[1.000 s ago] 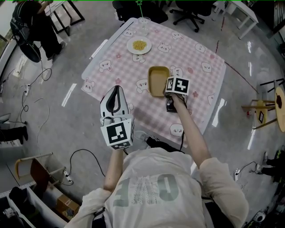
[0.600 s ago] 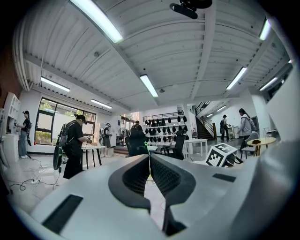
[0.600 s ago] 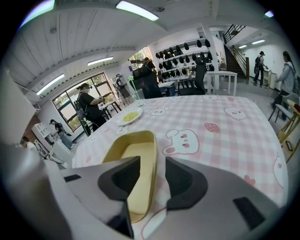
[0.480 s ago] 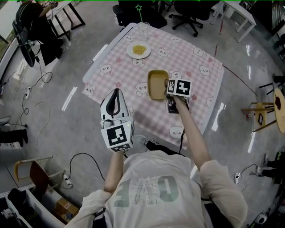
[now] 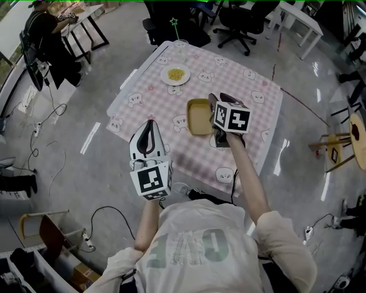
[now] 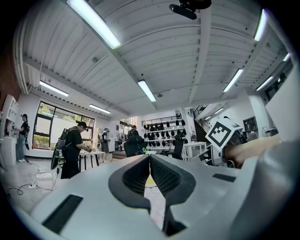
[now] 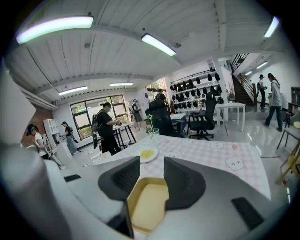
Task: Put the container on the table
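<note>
The container (image 5: pixel 198 116), a shallow yellow-tan tray, lies flat on the pink checked tablecloth of the table (image 5: pixel 251 86). My right gripper (image 5: pixel 217 99) hangs above its right side, tilted downward, open and apart from it. In the right gripper view the container (image 7: pixel 149 206) shows below and between the spread jaws of that gripper (image 7: pixel 151 162), with nothing touching the pads. My left gripper (image 5: pixel 150 123) is held level in front of the table's near edge, shut and empty; in its own view the jaws of this gripper (image 6: pixel 149 160) meet in a thin slit.
A white plate with yellow food (image 5: pixel 176 74) and a glass (image 5: pixel 180 47) holding a green star stick stand at the table's far side. Office chairs (image 5: pixel 240 17) are behind the table, a person (image 5: pixel 48 28) at the back left, a wooden stool (image 5: pixel 334 140) on the right.
My right gripper was shut on the container's right edge; it has opened and risen off it. The container stays on the table. The left gripper has hardly moved.
</note>
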The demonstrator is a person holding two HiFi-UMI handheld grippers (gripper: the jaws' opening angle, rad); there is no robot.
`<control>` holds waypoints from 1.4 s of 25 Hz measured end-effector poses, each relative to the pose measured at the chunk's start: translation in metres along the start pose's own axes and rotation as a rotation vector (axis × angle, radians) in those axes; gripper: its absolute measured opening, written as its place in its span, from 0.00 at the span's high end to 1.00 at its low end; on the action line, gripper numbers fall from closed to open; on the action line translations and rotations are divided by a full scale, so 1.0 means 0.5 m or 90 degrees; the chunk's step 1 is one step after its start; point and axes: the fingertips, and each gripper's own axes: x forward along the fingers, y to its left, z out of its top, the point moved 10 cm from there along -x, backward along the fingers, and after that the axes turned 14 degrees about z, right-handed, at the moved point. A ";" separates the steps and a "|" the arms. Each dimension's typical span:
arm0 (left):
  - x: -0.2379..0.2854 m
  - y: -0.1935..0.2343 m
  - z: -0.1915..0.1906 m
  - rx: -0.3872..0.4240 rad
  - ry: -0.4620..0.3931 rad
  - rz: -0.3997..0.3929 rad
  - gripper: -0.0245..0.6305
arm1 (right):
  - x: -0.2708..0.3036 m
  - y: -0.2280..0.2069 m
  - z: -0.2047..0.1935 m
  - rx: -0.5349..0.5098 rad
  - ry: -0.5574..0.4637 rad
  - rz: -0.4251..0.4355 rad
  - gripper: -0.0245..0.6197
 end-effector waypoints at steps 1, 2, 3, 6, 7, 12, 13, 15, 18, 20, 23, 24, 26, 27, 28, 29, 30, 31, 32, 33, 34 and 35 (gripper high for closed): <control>-0.002 0.000 0.004 -0.001 -0.003 -0.001 0.92 | -0.015 0.011 0.004 -0.007 -0.015 0.005 0.71; -0.004 0.000 0.008 -0.002 -0.006 -0.001 0.92 | -0.032 0.022 0.005 -0.015 -0.031 0.008 0.71; -0.006 0.000 0.012 -0.003 -0.010 -0.002 0.92 | -0.050 0.032 0.005 -0.024 -0.048 0.009 0.72; -0.011 -0.002 0.025 -0.010 -0.023 -0.003 0.92 | -0.109 0.065 0.004 -0.064 -0.113 0.008 0.84; -0.013 -0.003 0.030 -0.011 -0.027 -0.004 0.92 | -0.126 0.075 0.005 -0.079 -0.139 0.008 0.87; -0.026 -0.018 0.046 -0.017 -0.045 -0.014 0.92 | -0.206 0.102 0.002 -0.131 -0.242 -0.008 0.91; -0.030 -0.021 0.049 -0.018 -0.048 -0.017 0.92 | -0.223 0.106 -0.005 -0.129 -0.253 -0.014 0.91; -0.037 -0.025 0.053 -0.018 -0.052 -0.021 0.92 | -0.252 0.114 -0.025 -0.123 -0.269 -0.022 0.92; -0.043 -0.026 0.053 -0.016 -0.054 -0.024 0.92 | -0.284 0.127 -0.062 -0.128 -0.286 -0.025 0.92; -0.047 -0.028 0.047 -0.017 -0.051 -0.024 0.92 | -0.297 0.133 -0.088 -0.144 -0.286 -0.028 0.92; -0.055 -0.033 0.037 -0.015 -0.042 -0.027 0.92 | -0.305 0.135 -0.126 -0.160 -0.258 -0.024 0.92; -0.058 -0.035 0.035 -0.015 -0.039 -0.028 0.92 | -0.306 0.136 -0.138 -0.157 -0.247 -0.018 0.92; -0.062 -0.037 0.033 -0.016 -0.036 -0.032 0.92 | -0.309 0.137 -0.156 -0.145 -0.229 -0.011 0.92; -0.063 -0.038 0.032 -0.016 -0.036 -0.033 0.92 | -0.309 0.138 -0.162 -0.141 -0.224 -0.011 0.92; -0.062 -0.039 0.033 -0.016 -0.037 -0.034 0.92 | -0.310 0.139 -0.165 -0.138 -0.222 -0.011 0.92; -0.062 -0.039 0.033 -0.015 -0.037 -0.035 0.92 | -0.310 0.141 -0.166 -0.138 -0.221 -0.011 0.92; -0.061 -0.039 0.033 -0.014 -0.037 -0.036 0.92 | -0.310 0.141 -0.166 -0.139 -0.223 -0.011 0.92; -0.061 -0.040 0.032 -0.014 -0.037 -0.037 0.92 | -0.310 0.142 -0.164 -0.141 -0.225 -0.012 0.92; -0.061 -0.040 0.031 -0.013 -0.036 -0.038 0.92 | -0.310 0.142 -0.162 -0.143 -0.226 -0.013 0.92; -0.061 -0.041 0.031 -0.013 -0.036 -0.040 0.92 | -0.310 0.142 -0.159 -0.143 -0.228 -0.014 0.92; -0.061 -0.041 0.031 -0.013 -0.036 -0.041 0.92 | -0.310 0.142 -0.157 -0.144 -0.228 -0.016 0.92; -0.061 -0.041 0.031 -0.013 -0.037 -0.042 0.92 | -0.309 0.142 -0.155 -0.145 -0.228 -0.017 0.92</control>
